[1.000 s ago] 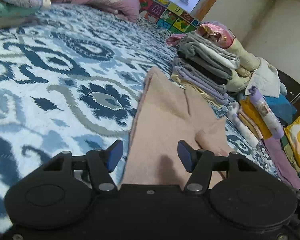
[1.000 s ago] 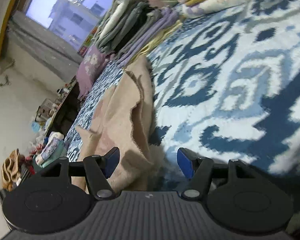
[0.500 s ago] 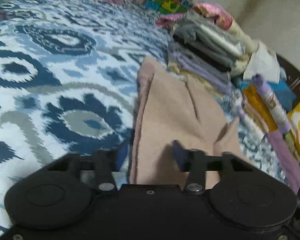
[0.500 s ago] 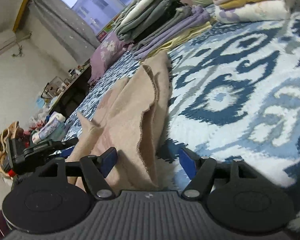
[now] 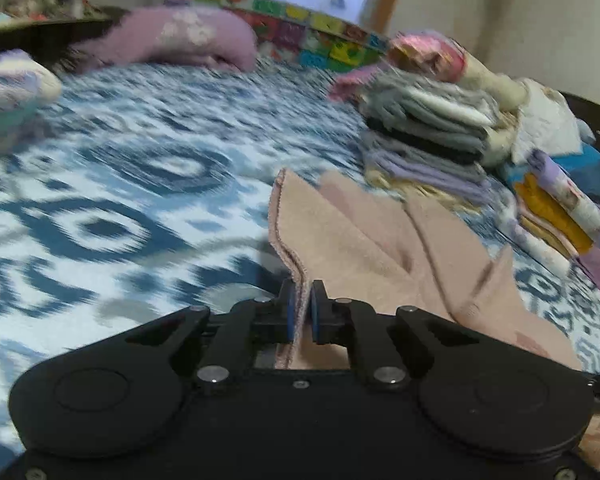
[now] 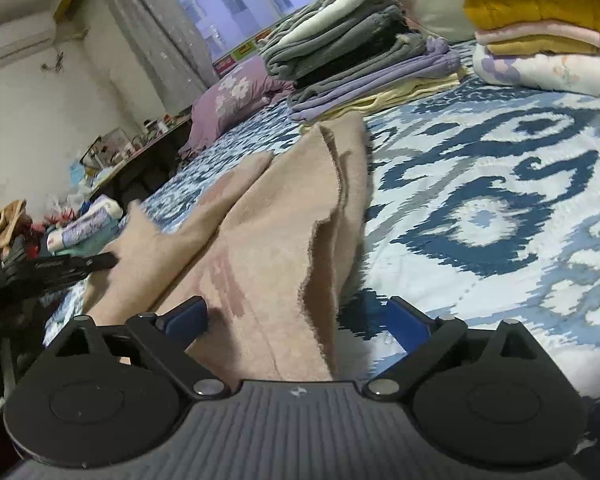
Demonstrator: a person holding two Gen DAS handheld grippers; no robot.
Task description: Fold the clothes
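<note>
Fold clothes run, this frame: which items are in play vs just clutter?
In play:
- beige garment, spread on the bedspread
- left tool, shut on the garment's hemmed edge
- right tool, open, astride the garment's other edge

Lying about:
- grey and lilac folded stack
- yellow and floral stack
- purple pillow

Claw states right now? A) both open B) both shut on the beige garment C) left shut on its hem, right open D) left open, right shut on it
C: the left claw pinches the beige garment hem between its blue pads, while the right claw stands wide open straddling the cloth edge.
</note>
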